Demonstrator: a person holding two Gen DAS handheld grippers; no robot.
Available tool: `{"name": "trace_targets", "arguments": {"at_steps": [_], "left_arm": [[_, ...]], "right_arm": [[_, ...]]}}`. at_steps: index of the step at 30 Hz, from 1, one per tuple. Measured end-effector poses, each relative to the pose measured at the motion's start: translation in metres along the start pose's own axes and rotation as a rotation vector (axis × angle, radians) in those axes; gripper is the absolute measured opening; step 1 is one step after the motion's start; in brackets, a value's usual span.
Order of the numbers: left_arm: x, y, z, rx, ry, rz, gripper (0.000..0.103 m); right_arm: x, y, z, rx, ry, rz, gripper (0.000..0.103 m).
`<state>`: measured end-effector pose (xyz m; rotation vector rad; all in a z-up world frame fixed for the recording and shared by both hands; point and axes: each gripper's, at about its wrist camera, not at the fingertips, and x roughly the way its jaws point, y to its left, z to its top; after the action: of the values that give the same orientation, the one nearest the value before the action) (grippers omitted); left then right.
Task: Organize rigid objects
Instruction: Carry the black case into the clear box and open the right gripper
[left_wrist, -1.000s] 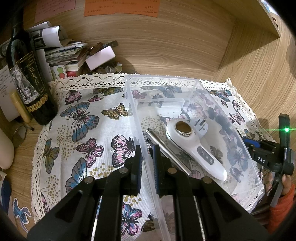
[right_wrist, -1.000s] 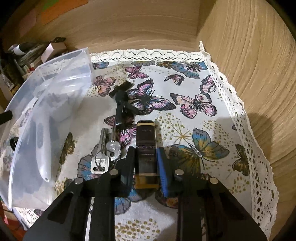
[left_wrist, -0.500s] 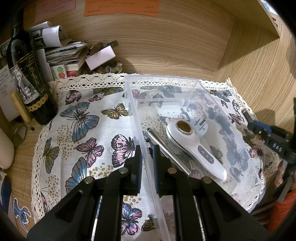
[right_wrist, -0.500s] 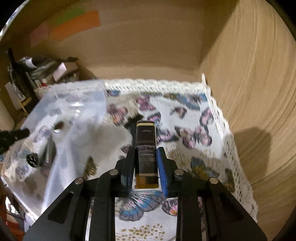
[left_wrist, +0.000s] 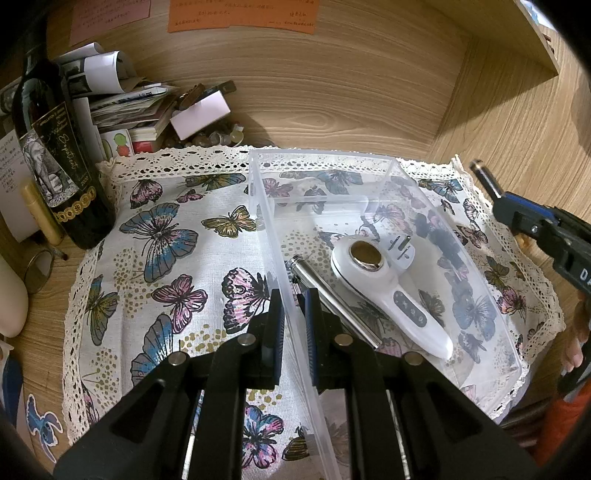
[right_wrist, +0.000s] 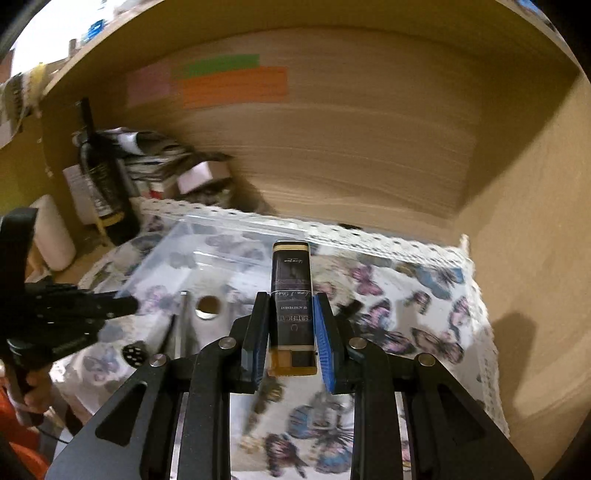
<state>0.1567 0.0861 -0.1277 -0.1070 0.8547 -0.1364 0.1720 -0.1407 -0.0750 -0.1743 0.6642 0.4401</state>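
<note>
While the left claw (left_wrist: 293, 325) is clamped on the near left wall of the clear plastic bin (left_wrist: 266, 206), its two pads pressing the thin wall from either side, the right claw (right_wrist: 290, 341) is closed on a black lighter (right_wrist: 291, 295) with an amber base. The lighter stands lengthways between the blue pads, its gold-edged top pointing away from the camera, and it is held in the air above the butterfly-print cloth (right_wrist: 417, 295), with the bin's right wall just beyond and to the left of it. In the left wrist view the right claw comes in from the right edge, over the lace border of the cloth and beside the bin, with the lighter's tip (left_wrist: 480, 171) sticking out ahead of it; a bit of a hand and an orange sleeve (left_wrist: 565, 421) show below it.

Inside the bin lie a white handheld device (left_wrist: 391, 295) with a gold oval plate at its head and a row of buttons on its handle, and a silver metal tube (left_wrist: 332, 299) just to the left of it, running alongside. The bin sits on the right half of the cloth, which covers the wooden table (left_wrist: 44, 295).

At the left edge of the cloth stands a dark wine bottle (left_wrist: 55, 166), upright, with a heap of papers and booklets (left_wrist: 122, 103) behind it against the wooden back wall. Orange and pink notes (left_wrist: 240, 14) are stuck on that wall.
</note>
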Motion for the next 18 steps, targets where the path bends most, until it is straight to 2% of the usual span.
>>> {"name": "trace_targets", "arguments": {"at_steps": [12,18], "left_arm": [[0.000,0.000,0.000,0.001,0.000,0.000,0.011],[0.000,0.000,0.000,0.000,-0.001,0.001,0.011]], "right_arm": [[0.028,0.056,-0.007,-0.103,0.091,0.128,0.022],[0.042,0.070,-0.017,-0.142,0.168,0.144,0.022]]}}
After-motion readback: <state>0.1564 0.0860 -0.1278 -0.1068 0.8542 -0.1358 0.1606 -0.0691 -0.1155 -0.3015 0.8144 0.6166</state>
